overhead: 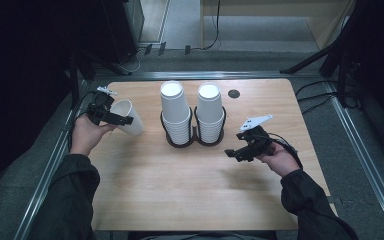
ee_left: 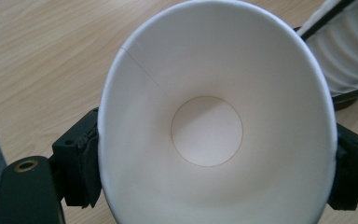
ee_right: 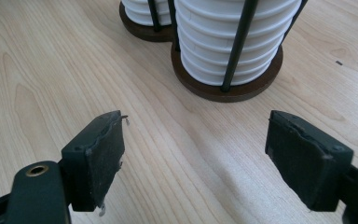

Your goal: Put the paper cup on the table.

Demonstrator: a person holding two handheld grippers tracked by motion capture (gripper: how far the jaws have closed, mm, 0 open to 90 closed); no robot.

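My left gripper (overhead: 116, 119) is shut on a single white paper cup (overhead: 128, 117) over the table's left side; the cup lies tilted, mouth toward the hand. In the left gripper view the cup (ee_left: 214, 126) opens toward the camera, its rim squeezed oval between the two black pads (ee_left: 86, 168). Two stacks of upside-down white cups stand in a black wire holder with round dark bases: the left stack (overhead: 175, 112) and the right stack (overhead: 210, 111). My right gripper (overhead: 232, 152) hovers open to the right of the holder, with nothing between its pads (ee_right: 100, 156), facing the nearer stack (ee_right: 235, 42).
A wooden table (overhead: 190, 190) with rounded corners carries everything. A small black round cap (overhead: 234, 93) is set in its far side. Metal rails run along the table's left and right sides, and cables lie on the floor at the right.
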